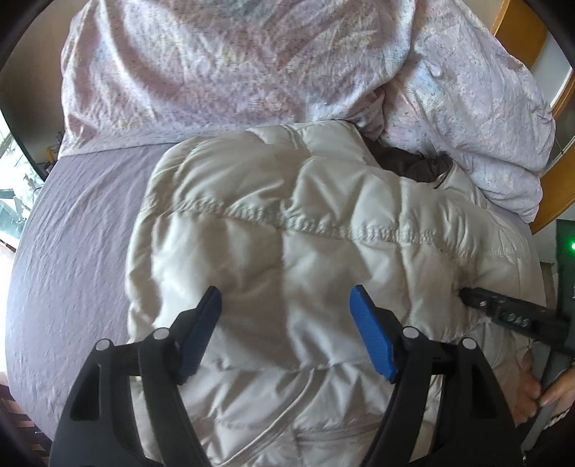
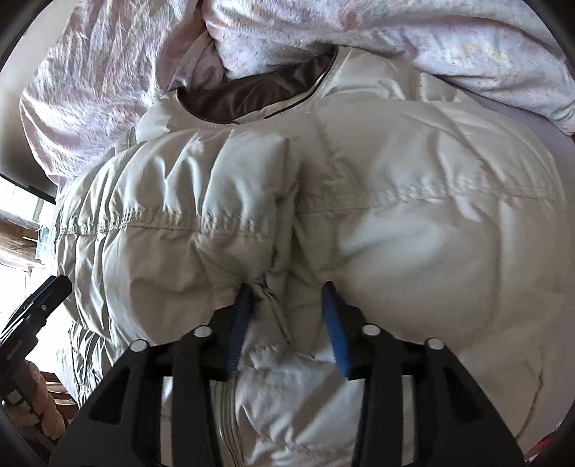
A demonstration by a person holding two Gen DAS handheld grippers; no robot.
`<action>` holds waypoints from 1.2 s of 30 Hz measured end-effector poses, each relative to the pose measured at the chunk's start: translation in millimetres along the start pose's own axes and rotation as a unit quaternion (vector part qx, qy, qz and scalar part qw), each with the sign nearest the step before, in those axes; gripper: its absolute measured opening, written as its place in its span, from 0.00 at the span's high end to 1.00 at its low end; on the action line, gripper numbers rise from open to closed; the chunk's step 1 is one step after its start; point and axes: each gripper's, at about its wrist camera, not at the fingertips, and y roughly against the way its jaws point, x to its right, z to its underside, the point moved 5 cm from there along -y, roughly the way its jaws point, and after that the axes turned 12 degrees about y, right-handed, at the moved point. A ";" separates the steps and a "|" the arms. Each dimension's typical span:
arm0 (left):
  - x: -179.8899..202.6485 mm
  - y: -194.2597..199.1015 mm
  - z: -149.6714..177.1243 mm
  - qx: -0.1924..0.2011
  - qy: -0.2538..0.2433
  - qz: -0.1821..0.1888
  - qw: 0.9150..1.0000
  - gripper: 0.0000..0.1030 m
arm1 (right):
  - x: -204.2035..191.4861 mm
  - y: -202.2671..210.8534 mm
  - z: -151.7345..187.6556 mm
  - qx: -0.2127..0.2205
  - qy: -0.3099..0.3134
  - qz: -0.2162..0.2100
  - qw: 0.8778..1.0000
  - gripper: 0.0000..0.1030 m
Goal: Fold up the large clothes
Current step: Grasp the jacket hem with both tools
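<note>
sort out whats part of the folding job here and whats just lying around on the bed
Part of the job:
- white puffer jacket
- left gripper, jaws open over the jacket
- right gripper, jaws open, jacket fold between them

Just lying about:
- floral duvet
- lilac sheet
- wooden bed frame

Readable marks: hardly any.
Right gripper (image 1: 463, 296), seen in the left wrist view: raised characters on its black finger, roughly "OAS", blurred, not certain. Left gripper (image 2: 54, 287), seen in the right wrist view: a small pale marking low on its body, too blurred to read. Jacket (image 1: 287, 230): no legible label.
</note>
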 end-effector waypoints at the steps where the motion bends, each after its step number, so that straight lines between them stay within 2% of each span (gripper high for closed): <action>1: -2.2 1.0 1.3 0.000 0.001 -0.001 1.000 0.28 | 2.7 4.0 1.8 0.001 0.000 0.005 1.000 0.49; 11: -39.7 21.7 32.8 0.000 0.010 -0.019 1.000 0.26 | 26.3 41.0 38.7 0.013 -0.017 0.024 0.999 0.44; 13: -46.1 25.7 38.7 0.000 0.009 -0.023 1.000 0.25 | 31.8 46.2 49.5 0.009 -0.019 0.029 0.999 0.39; 21: -88.5 45.7 78.8 -0.012 0.013 -0.035 0.999 0.23 | 100.7 76.0 117.6 -0.028 -0.051 0.042 0.997 0.37; 24: -110.2 50.3 101.9 -0.028 0.026 -0.034 0.999 0.23 | 133.0 90.1 151.4 -0.041 -0.082 0.025 0.995 0.36; 28: -134.5 52.9 129.7 -0.050 0.042 -0.033 0.997 0.23 | 156.3 96.4 188.5 -0.066 -0.105 -0.003 0.992 0.34; 32: -150.4 50.3 147.7 -0.071 0.070 -0.017 0.995 0.23 | 167.0 90.9 220.7 -0.092 -0.123 -0.037 0.987 0.34; 36: -155.7 48.2 158.6 -0.082 0.081 -0.008 0.993 0.24 | 169.0 84.2 238.8 -0.107 -0.128 -0.058 0.984 0.34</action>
